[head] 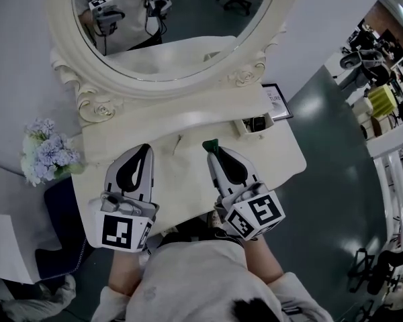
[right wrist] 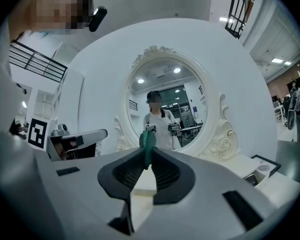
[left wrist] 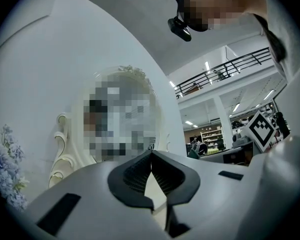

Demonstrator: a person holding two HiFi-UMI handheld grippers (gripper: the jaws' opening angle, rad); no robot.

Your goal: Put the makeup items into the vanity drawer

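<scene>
- Filling the head view, a white vanity [head: 275,156] carries an oval mirror [head: 164,87] at its back;
- left gripper [head: 146,147] hovers over the tabletop, jaws together, empty;
- right gripper [head: 213,151] hovers just beside it, jaws clamped on a small green makeup item [right wrist: 148,140], above the tabletop.

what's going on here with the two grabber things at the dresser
A person stands at a white vanity table, facing its oval mirror, with a tool in each hand. The right tool is pinching a small green item at its tips, over the tabletop. The left tool is shut with nothing in it. No open drawer shows in these views, so the green item is not yet put away.
</scene>
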